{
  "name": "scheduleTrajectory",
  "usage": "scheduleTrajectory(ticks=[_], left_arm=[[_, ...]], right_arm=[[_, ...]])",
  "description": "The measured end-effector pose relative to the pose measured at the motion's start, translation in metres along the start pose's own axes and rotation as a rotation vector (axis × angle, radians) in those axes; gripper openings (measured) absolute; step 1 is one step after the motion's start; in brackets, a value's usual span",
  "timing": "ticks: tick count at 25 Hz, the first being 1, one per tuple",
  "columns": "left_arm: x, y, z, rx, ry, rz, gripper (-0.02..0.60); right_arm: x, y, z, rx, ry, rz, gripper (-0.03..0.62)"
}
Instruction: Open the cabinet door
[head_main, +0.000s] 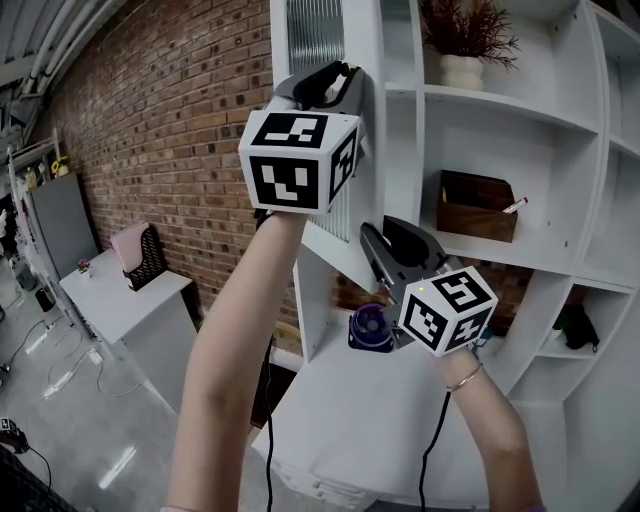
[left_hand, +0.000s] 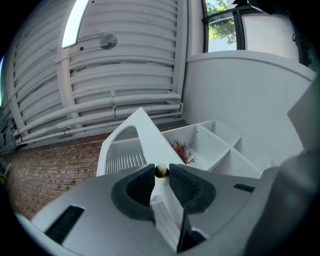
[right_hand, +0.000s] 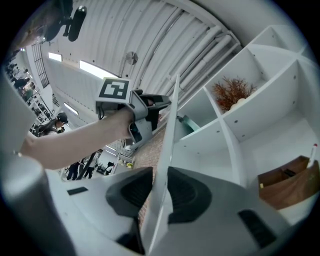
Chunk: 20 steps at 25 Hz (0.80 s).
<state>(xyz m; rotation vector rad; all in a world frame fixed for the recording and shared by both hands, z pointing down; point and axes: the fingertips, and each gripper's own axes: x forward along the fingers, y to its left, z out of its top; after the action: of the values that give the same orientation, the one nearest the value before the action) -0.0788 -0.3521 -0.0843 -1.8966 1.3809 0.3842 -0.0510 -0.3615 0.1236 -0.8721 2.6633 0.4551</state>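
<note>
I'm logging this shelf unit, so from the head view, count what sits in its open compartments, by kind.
Potted plant: 1
Wooden box: 1
Pen in the box: 1
Purple object: 1
Dark object: 1
Total: 5

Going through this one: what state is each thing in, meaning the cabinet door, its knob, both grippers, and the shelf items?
cabinet door: swung open
knob: clamped between jaw tips
left gripper: shut on knob
right gripper: shut on cabinet door's edge
potted plant: upright on shelf
</note>
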Motion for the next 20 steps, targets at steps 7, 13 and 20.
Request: scheduleTrajectory(ticks=[7, 13, 20], left_arm=[[-0.019, 0.014, 0.011, 0.006, -0.008, 0.006, 0.089], [-0.034, 0.027, 0.017, 0.010, -0.011, 0.013, 0.089], [-0.054, 0.047, 0.026, 0.026, -0.011, 0.030, 0.087]], right_arm=[[0.003, 0.027, 0.006, -0.014, 0.004, 0.020, 0.095], [0.006, 0.049, 0.008, -0.009, -0.008, 0.048, 0.097], [0.015, 0.079, 0.013, -0.003, -0.028, 0.091, 0.099]])
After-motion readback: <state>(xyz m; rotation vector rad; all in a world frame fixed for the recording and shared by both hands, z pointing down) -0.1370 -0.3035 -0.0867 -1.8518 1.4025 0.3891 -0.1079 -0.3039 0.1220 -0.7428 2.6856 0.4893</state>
